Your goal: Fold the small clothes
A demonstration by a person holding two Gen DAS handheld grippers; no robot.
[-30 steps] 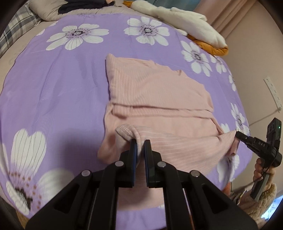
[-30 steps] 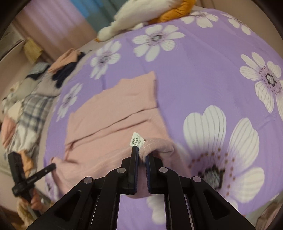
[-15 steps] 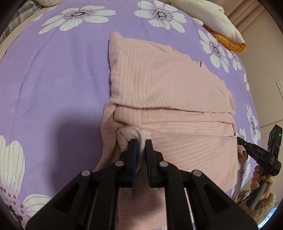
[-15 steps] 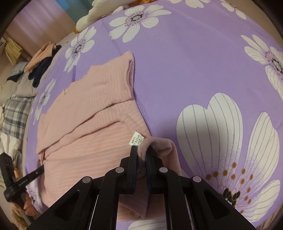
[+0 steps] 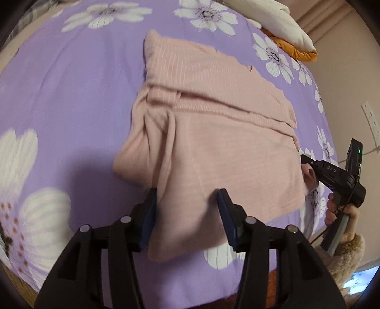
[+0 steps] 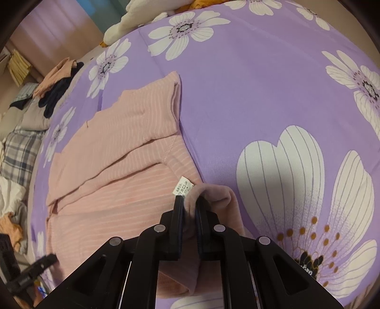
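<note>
A pink striped garment [image 5: 213, 133] lies partly folded on the purple flowered bedspread [image 5: 66, 99]; it also shows in the right wrist view [image 6: 123, 161]. My left gripper [image 5: 187, 202] is open over the garment's near edge, one jaw on each side of the cloth, holding nothing. My right gripper [image 6: 190, 202] is shut on a bunched corner of the garment next to its white care label [image 6: 183, 187]. The right gripper also shows in the left wrist view [image 5: 306, 161], at the garment's right edge.
A white and orange plush [image 5: 280, 21] lies at the far side of the bed. A pile of clothes [image 6: 54, 80] and a plaid cloth [image 6: 19, 147] lie at the left in the right wrist view. A wall with a socket [image 5: 369, 121] stands at the right.
My left gripper has opened and let go of the garment's corner, which now lies flat. My right gripper still holds its corner and has moved forward over the garment.
</note>
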